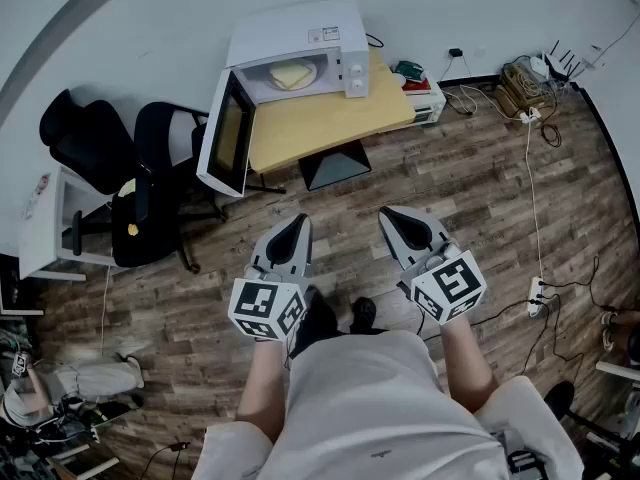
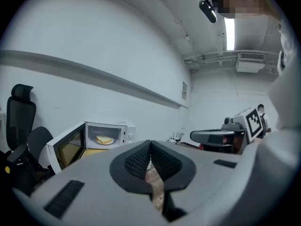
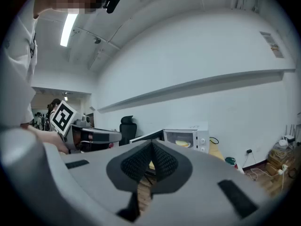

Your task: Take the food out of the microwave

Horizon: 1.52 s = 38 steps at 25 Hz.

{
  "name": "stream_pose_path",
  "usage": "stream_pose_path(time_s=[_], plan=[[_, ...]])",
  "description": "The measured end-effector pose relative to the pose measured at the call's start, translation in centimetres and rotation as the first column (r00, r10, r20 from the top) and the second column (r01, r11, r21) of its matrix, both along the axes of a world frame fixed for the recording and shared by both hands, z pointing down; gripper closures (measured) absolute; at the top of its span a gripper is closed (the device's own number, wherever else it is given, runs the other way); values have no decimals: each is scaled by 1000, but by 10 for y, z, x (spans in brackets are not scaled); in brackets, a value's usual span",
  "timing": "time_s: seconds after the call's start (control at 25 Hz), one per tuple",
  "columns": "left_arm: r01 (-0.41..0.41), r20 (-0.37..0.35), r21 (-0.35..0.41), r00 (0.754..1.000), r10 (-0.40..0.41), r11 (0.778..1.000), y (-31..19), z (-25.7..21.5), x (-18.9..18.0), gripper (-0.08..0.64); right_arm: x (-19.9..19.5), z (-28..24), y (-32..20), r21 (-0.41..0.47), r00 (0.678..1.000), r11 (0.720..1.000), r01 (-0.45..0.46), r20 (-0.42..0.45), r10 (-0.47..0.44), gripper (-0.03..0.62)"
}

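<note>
Food: a flat, pale-yellow piece [image 1: 292, 74] is seen lying on a round white plate [image 1: 272, 80] inside the microwave's lit cavity.
Microwave: a white, boxy microwave [image 1: 300, 38] is set at the back of the desk against the wall; its dark-windowed door [image 1: 226, 133] is swung fully open to the left, past the desk's edge.
Desk: a smooth, light-wood desk [image 1: 330, 118] is carried on a dark base; small red and green items [image 1: 412, 74] are placed at its right end.
Left claw: the left claw [image 1: 292, 230] is held low over the floor, well apart from the desk; its ribbed black pads [image 2: 138, 160] are pressed together at the tips, with nothing between them.
Right claw: the right claw [image 1: 402, 223] is held beside the left one, also well apart from the desk; its jaws are closed on each other and are empty.
Head view only: the desk top, the person's white top and dark shoes, and the layout of the floor are shown.
Claw views only: the microwave is seen from the side, with the food visible through the open front; ceiling strip lights and a grey ledge along the wall are shown, and each claw appears in the other's view.
Floor: brown wood-grain planks [image 1: 480, 188] are laid throughout; a white power strip [image 1: 535, 296] and trailing cables are spread at the right.
Room: plain white walls are seen; two black office chairs [image 1: 110, 153] are parked left of the desk, next to a white cabinet [image 1: 40, 230].
</note>
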<state>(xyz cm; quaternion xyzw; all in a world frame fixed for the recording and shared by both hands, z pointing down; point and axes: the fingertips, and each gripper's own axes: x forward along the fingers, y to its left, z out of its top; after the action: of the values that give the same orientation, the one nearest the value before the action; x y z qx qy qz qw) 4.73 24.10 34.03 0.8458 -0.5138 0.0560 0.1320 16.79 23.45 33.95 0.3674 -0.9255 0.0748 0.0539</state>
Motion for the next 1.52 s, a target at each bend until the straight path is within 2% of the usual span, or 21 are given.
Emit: stream_pose_path(time_s=[0.52,0.68,1.08,1.2,1.52], plan=[[28,-2,12,1000,-28,1000,2,-8,0,554,5,-9,-1,29,1000,1000,-10,-8,10,594],[28,-7,11,1000,-28,1000,7,-6,1,554,-2,-7,5,44,999,999,21,-37,-19,594],[30,2,0,1000,-30,1000,9,0,-14,554,-17,7,3,14,999,1000,26,-47,-26,594],[21,4,-8,1000,-21,1000,3,7,-20,552,-23,11,-4,8,999,1000,17,-50,-17,594],[-20,6,14,1000,20,1000,-43,1,-42,545,-51,2,-50,14,998,1000,1,-61,0,546]])
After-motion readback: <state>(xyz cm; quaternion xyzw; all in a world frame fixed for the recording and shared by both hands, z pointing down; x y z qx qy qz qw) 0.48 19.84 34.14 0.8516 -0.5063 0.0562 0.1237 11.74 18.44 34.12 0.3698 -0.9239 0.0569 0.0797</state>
